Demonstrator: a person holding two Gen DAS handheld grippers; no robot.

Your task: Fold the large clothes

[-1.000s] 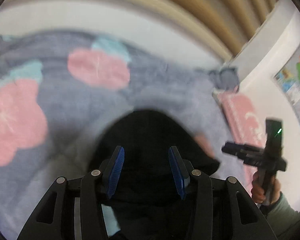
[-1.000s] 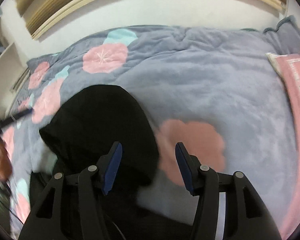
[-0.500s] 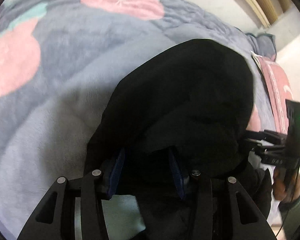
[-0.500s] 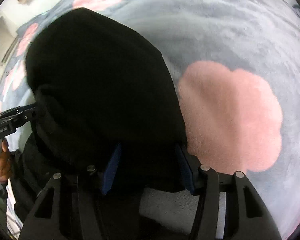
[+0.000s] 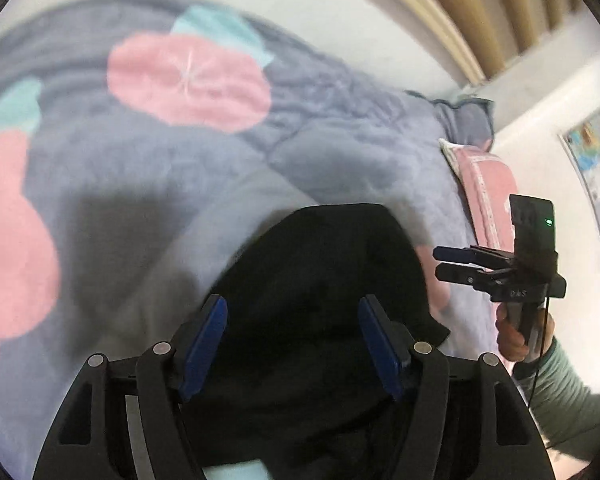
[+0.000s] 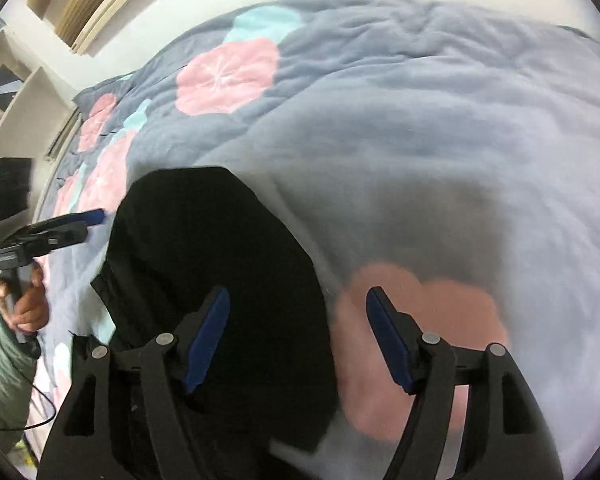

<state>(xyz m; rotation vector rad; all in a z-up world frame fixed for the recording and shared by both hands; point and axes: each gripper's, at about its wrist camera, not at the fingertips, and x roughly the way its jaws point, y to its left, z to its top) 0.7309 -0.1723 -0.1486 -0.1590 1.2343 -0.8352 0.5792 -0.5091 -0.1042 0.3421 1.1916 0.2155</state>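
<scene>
Apparently below hand-held gripper [image 5: 292, 336], black garment [image 5: 324, 280]

Garment [image 5: 324, 280] on blanket [image 5: 340, 152]; pillow [image 5: 488, 184] prob. at far-right edge.

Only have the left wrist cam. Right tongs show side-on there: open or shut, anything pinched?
Observer: Right tongs are open and have just been opening. The black fabric garment lies below the gap, its edge between the pads, but neither pad presses it.
Operator: What's under the pad that's off the garment?
Observer: A pink flower print on the grey-blue fleece blanket.
Operator: Anything beyond the blanket's far left side?
Observer: White open shelving against the wall.
</scene>
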